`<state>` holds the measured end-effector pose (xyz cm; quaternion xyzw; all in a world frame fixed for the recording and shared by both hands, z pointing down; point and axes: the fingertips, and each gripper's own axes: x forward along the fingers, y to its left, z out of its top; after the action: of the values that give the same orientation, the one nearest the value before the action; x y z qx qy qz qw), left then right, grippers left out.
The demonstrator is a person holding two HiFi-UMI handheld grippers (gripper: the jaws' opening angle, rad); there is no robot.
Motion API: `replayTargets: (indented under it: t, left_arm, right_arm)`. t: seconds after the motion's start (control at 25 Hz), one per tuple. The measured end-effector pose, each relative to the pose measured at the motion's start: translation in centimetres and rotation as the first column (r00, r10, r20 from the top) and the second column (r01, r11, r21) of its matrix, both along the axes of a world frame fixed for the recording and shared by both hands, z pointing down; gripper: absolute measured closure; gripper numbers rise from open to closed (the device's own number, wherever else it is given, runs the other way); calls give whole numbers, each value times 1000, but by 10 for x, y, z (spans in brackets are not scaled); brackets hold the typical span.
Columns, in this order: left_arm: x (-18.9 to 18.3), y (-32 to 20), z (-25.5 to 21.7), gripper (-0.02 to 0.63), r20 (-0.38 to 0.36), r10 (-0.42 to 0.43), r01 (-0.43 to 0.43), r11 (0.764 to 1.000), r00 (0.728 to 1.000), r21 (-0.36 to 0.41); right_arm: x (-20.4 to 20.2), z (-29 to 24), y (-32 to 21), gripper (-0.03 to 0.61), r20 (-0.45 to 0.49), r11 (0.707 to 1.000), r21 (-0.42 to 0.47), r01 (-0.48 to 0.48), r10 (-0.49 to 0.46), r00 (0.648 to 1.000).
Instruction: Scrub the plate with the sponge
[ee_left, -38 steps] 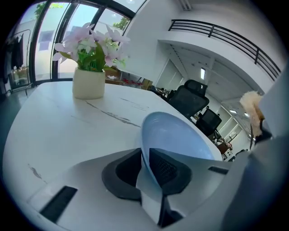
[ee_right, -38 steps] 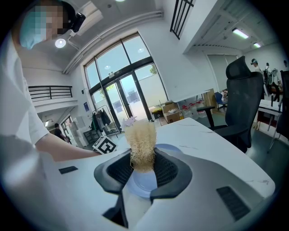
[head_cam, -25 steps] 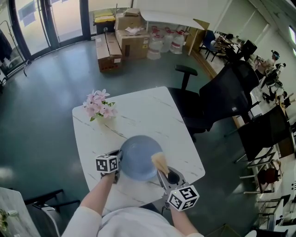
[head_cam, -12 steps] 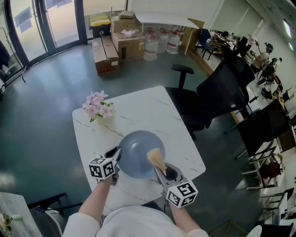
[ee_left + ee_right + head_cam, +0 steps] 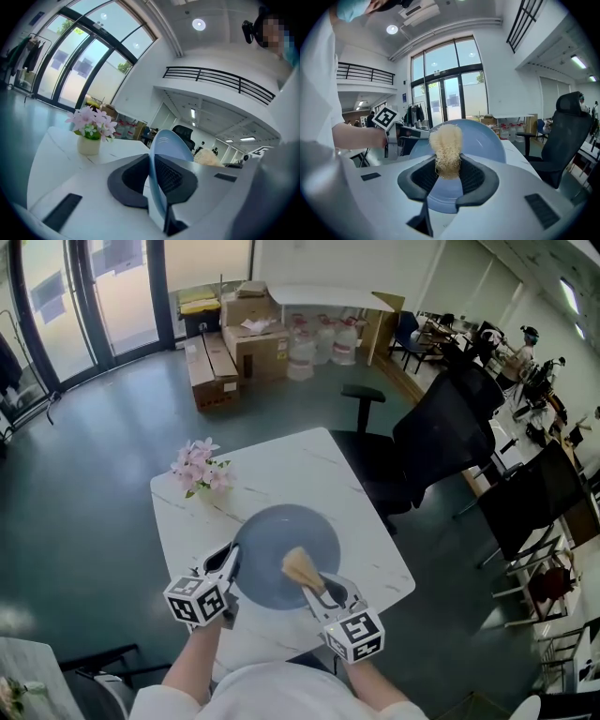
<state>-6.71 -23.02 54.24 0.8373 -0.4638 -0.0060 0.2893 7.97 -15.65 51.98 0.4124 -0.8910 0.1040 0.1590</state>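
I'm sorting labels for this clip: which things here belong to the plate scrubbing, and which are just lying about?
In the job:
- plate, clamped at its rim by the left tool
- sponge, gripped in the right tool, over the plate

Lying about:
- flowers in a pot
- office chairs
- cardboard boxes
- water jugs

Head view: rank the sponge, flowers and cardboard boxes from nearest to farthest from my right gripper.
1. The sponge, clamped in the right gripper, over the plate.
2. The flowers, far-left corner of the table.
3. The cardboard boxes, on the floor beyond the table.
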Motion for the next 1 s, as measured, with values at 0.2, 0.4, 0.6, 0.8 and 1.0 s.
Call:
replayTargets:
  t: [0.2, 0.4, 0.6, 0.8, 1.0]
  left_arm:
    - [2, 14, -14, 571, 10, 1, -1, 1000, 1000, 26]
    - [5, 27, -23, 571, 21, 12, -13, 999, 1000, 51]
    - [8, 33, -30, 571, 24, 21, -23, 997, 999, 74]
    - [5, 31, -32, 571, 23, 10, -12, 997, 1000, 80]
    - [3, 26, -34, 571, 22, -5, 3, 997, 1000, 79]
  right_arm:
    - [-16, 6, 10, 460, -36, 999, 2, 50, -50, 998]
    - [-31, 7, 14, 460, -62, 995, 8, 100, -99, 993]
    - [-27, 1, -4, 460, -99, 996, 30, 81, -78, 992]
    - [2, 6, -11, 460, -128, 1000, -4, -15, 15, 992]
    - [21, 24, 3, 460, -143, 996, -65, -57, 48, 989]
